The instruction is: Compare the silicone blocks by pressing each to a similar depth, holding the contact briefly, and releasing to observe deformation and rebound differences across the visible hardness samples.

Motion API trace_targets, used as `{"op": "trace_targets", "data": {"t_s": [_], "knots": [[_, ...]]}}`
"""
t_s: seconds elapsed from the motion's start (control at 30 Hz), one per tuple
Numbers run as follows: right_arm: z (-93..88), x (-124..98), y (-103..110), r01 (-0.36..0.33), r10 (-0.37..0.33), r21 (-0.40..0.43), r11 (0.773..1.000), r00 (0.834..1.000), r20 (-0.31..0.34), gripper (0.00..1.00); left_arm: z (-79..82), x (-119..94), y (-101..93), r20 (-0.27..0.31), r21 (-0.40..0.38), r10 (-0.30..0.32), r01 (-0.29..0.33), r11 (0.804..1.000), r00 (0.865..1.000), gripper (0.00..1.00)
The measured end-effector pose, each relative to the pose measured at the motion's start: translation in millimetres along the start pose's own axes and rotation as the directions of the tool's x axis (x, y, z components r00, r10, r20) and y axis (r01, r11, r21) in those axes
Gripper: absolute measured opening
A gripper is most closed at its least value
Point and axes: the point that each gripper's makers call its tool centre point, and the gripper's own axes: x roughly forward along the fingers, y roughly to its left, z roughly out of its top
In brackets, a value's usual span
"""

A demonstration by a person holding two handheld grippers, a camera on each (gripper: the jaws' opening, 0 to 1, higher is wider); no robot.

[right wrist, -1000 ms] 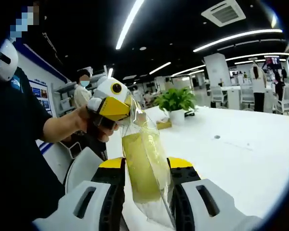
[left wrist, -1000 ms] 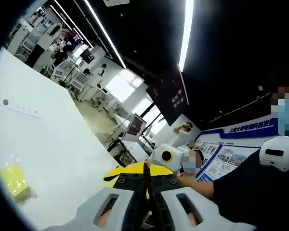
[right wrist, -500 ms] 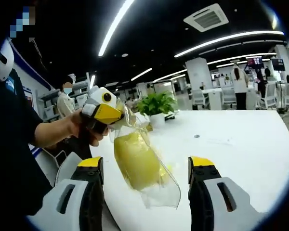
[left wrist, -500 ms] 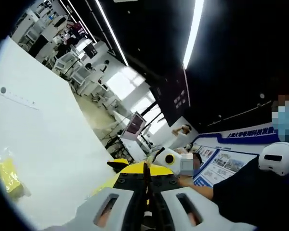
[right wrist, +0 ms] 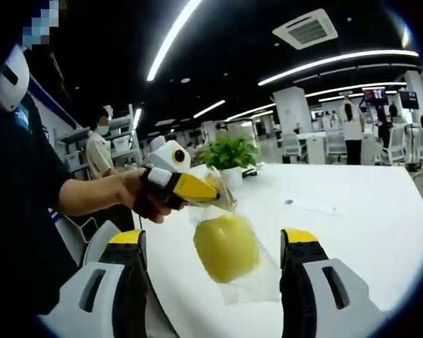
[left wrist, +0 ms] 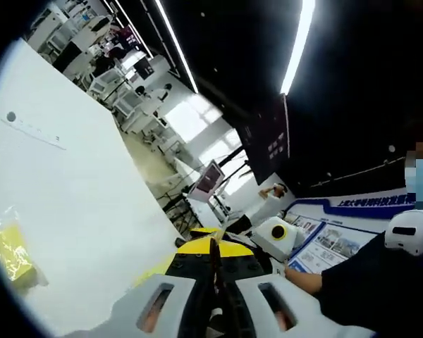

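Note:
A yellow-green silicone block [right wrist: 225, 246] hangs inside a clear plastic bag [right wrist: 257, 282] above the white table [right wrist: 359, 211]. My left gripper [right wrist: 213, 197], held by a hand, comes in from the left and is shut on the bag's top edge. My right gripper [right wrist: 215, 239] stands open, its yellow-tipped jaws on either side of the hanging block without touching it. In the left gripper view my left gripper [left wrist: 213, 248] has its jaws pressed together. A second bagged yellow block [left wrist: 10, 257] lies on the table [left wrist: 77, 197] at the far left.
A potted plant [right wrist: 231, 151] stands on the table behind the bag. The person's hand [right wrist: 137, 201] and dark sleeve [right wrist: 21, 211] take up the left side. Desks, chairs and people stand in the background, and a blue wall display [left wrist: 338, 225] is at the right.
My right gripper was shut on the bagged block one second ago and has since opened. The left gripper has carried the bag down and right, so the block now hangs between the open jaws.

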Motion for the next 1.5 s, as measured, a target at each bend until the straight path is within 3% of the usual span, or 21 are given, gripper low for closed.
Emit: {"op": "trace_targets", "data": {"t_s": [0.1,0.27,0.37,0.47,0.6,0.73,0.87,0.97,1.1,1.13,1.17,1.3,1.33,1.4,1.47,1.5], "knots": [[2.1,-2,2,-0.007,0.006,0.023,1.000,1.000,0.012,0.70,-0.2,5,9.7,0.005,-0.022,0.004,-0.004,1.000,1.000,0.00],[-1.9,-8,6,-0.005,0.006,0.041,0.999,1.000,-0.024,0.70,2.8,12,25.5,0.020,-0.042,0.024,-0.023,0.999,1.000,0.00],[2.0,-13,8,-0.005,0.005,0.031,1.000,1.000,-0.022,0.66,7.7,18,40.4,0.067,-0.138,0.028,-0.019,0.990,0.997,0.00],[10.4,-19,6,0.014,-0.015,0.022,1.000,1.000,0.007,0.70,8.7,23,57.9,0.094,-0.177,0.053,-0.036,0.984,0.994,0.00],[8.5,-29,4,0.031,-0.031,0.036,0.999,1.000,0.001,0.69,8.4,29,84.9,0.113,-0.226,0.105,-0.078,0.971,0.988,0.00],[-4.5,-37,-2,0.057,-0.056,0.036,0.998,0.997,-0.048,0.65,10.9,35,117.9,0.173,-0.356,0.187,-0.116,0.927,0.967,0.00],[-1.5,-44,-6,0.077,-0.075,0.046,0.996,0.997,-0.030,0.65,4.2,38,146.0,0.186,-0.436,0.261,-0.158,0.886,0.947,0.00],[3.6,-46,-7,0.080,-0.079,0.045,0.996,0.997,-0.009,0.64,0.9,36,163.3,0.184,-0.451,0.309,-0.199,0.870,0.933,0.00],[3.6,-46,-9,0.084,-0.084,0.063,0.994,0.996,-0.003,0.64,9.6,28,176.0,0.255,-0.533,0.338,-0.160,0.831,0.906,0.00],[2.5,-46,-9,0.085,-0.084,0.064,0.994,0.996,-0.006,0.64,8.9,27,177.9,0.255,-0.527,0.337,-0.161,0.835,0.906,0.00],[2.1,-45,-9,0.084,-0.083,0.065,0.994,0.996,-0.007,0.64,10.7,25,184.2,0.273,-0.537,0.364,-0.173,0.826,0.890,0.00],[0.4,-43,-8,0.075,-0.075,0.068,0.995,0.997,-0.010,0.63,12.5,17,202.4,0.298,-0.589,0.417,-0.178,0.788,0.858,0.00],[0.1,-43,-7,0.072,-0.072,0.067,0.995,0.997,-0.013,0.63,11.7,17,204.0,0.295,-0.586,0.415,-0.179,0.790,0.861,0.00],[0.5,-42,-7,0.070,-0.069,0.069,0.995,0.998,-0.013,0.63,11.4,14,214.1,0.291,-0.585,0.443,-0.209,0.784,0.848,0.00],[0.3,-42,-9,0.073,-0.073,0.073,0.995,0.997,-0.013,0.63,9.7,13,220.6,0.282,-0.584,0.454,-0.224,0.780,0.845,0.00],[0.4,-42,-9,0.075,-0.074,0.076,0.994,0.997,-0.012,0.63,7.1,11,228.7,0.269,-0.584,0.484,-0.259,0.770,0.833,0.00]]}}
